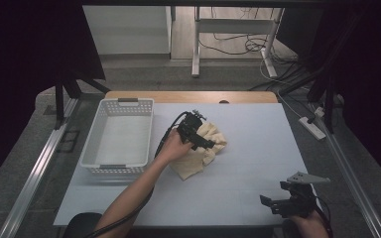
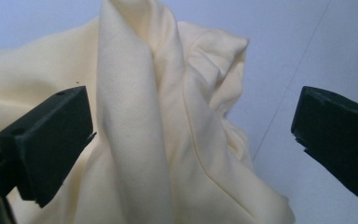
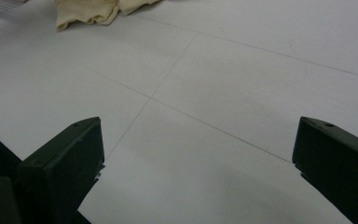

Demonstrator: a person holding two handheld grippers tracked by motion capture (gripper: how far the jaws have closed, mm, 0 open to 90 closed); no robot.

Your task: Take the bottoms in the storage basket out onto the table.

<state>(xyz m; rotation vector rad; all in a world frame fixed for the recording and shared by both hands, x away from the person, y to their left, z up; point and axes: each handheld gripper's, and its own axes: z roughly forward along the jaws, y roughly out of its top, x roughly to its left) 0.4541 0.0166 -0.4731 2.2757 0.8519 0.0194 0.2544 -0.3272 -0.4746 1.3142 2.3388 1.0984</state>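
A crumpled pale yellow cloth (image 1: 198, 158) lies in a heap near the middle of the white table (image 1: 258, 148). My left gripper (image 1: 206, 142) hovers right over it, held by a hand reaching in from the bottom. In the left gripper view its jaws stand wide apart around a raised fold of the cloth (image 2: 140, 116), open (image 2: 191, 140). My right gripper (image 1: 273, 203) rests low at the table's front right corner, open (image 3: 196, 163), with bare table between its jaws. The cloth (image 3: 93, 11) shows far off at the top left of the right gripper view.
An empty white plastic basket (image 1: 92, 148) stands on the table's left side, just left of the cloth. A wooden strip (image 1: 188, 96) edges the far side of the table. Beyond it are table legs and cables on the floor.
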